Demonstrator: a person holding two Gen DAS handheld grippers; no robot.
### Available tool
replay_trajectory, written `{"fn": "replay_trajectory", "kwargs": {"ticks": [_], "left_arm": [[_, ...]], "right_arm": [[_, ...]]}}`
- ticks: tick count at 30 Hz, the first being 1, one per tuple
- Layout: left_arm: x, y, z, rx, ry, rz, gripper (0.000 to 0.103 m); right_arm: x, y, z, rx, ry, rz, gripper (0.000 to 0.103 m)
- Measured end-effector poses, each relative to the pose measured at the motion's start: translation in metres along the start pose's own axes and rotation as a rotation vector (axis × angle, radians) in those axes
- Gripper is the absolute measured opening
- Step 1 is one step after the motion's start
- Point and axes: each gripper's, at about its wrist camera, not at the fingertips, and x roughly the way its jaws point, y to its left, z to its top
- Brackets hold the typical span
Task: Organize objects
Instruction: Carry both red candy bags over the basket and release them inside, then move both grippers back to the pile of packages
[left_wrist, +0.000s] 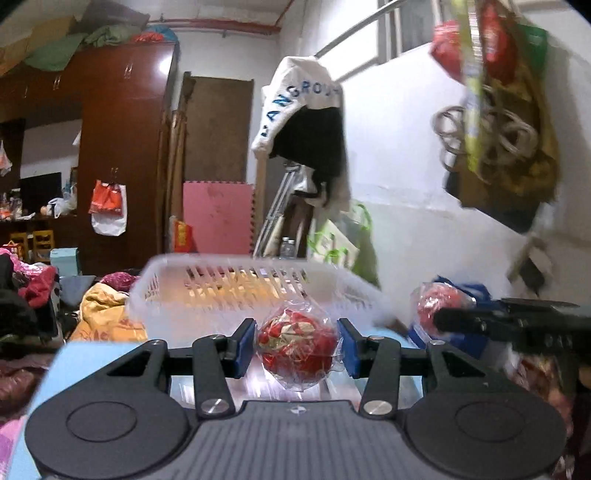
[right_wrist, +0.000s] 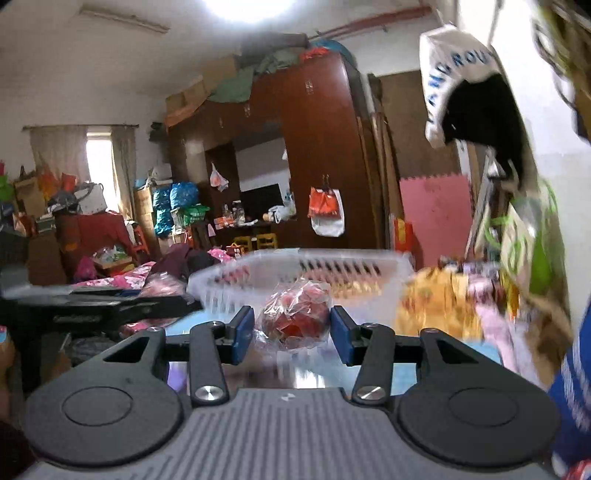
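Note:
My left gripper (left_wrist: 297, 349) is shut on a red ball wrapped in clear plastic (left_wrist: 297, 350), held just in front of a white slatted plastic basket (left_wrist: 192, 291). My right gripper (right_wrist: 291, 332) is shut on a second red plastic-wrapped ball (right_wrist: 295, 317), also in front of the basket (right_wrist: 229, 280). In the left wrist view the right gripper shows at the right edge (left_wrist: 480, 321) with its ball (left_wrist: 439, 299). In the right wrist view the left gripper's black body (right_wrist: 110, 306) shows at the left.
A light blue surface (left_wrist: 85, 358) lies under the grippers. Piles of clothes (left_wrist: 103, 306) lie beyond and left. Bags hang on the white wall at right (left_wrist: 498, 122). A brown wardrobe (right_wrist: 325, 147) and pink foam mat (left_wrist: 218, 218) stand behind.

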Motion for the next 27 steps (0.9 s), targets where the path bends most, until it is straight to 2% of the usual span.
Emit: {"fn": "replay_trajectory", "kwargs": {"ticks": [3,5,8,11,12,13,14,15,18,19,20,22,23,25,27], "left_arm": [[0.041,0.015,0.038,-0.046,0.046,0.040,0.051],[0.070,0.026,0.052,-0.079,0.102,0.049,0.051],[0.096,0.036,0.055,-0.095,0.147,0.079,0.051],[0.104,0.041,0.055,-0.109,0.148,0.097,0.051],[0.106,0.043,0.055,-0.122,0.144,0.090,0.055],[0.109,0.047,0.055,-0.136,0.147,0.077,0.069],[0.109,0.051,0.054,-0.148,0.152,0.069,0.080],[0.110,0.054,0.052,-0.154,0.158,0.068,0.094],[0.095,0.058,0.046,-0.124,0.132,0.101,0.098],[0.085,0.058,0.042,-0.116,0.112,0.098,0.103],[0.073,0.059,0.037,-0.110,0.081,0.085,0.103],[0.050,0.060,0.026,-0.106,0.016,0.062,0.103],[0.038,0.060,0.018,-0.093,0.009,0.054,0.103],[0.020,0.059,0.000,-0.043,0.066,0.037,0.103],[-0.008,0.061,-0.024,-0.060,0.034,0.051,0.103]], "right_arm": [[0.042,0.006,0.027,-0.065,0.032,-0.048,0.049],[0.066,0.003,0.036,-0.068,0.086,-0.061,0.049],[0.092,0.001,0.039,-0.058,0.124,-0.051,0.049],[0.104,0.005,0.037,-0.078,0.135,-0.045,0.050],[0.106,0.006,0.036,-0.074,0.130,-0.046,0.052],[0.107,0.007,0.036,-0.073,0.118,-0.047,0.058],[0.108,0.008,0.035,-0.074,0.112,-0.056,0.079],[0.104,0.008,0.033,-0.077,0.109,-0.067,0.091],[0.083,0.009,0.028,-0.082,0.101,-0.048,0.092],[0.072,0.009,0.025,-0.089,0.092,-0.043,0.096],[0.058,0.011,0.019,-0.095,0.079,-0.049,0.103],[0.036,0.008,0.009,-0.092,0.071,-0.049,0.103],[0.023,0.008,0.001,-0.089,0.065,-0.036,0.103],[0.003,0.006,-0.019,-0.085,0.074,-0.030,0.103],[-0.005,0.005,-0.041,-0.066,0.134,-0.038,0.103]]}}
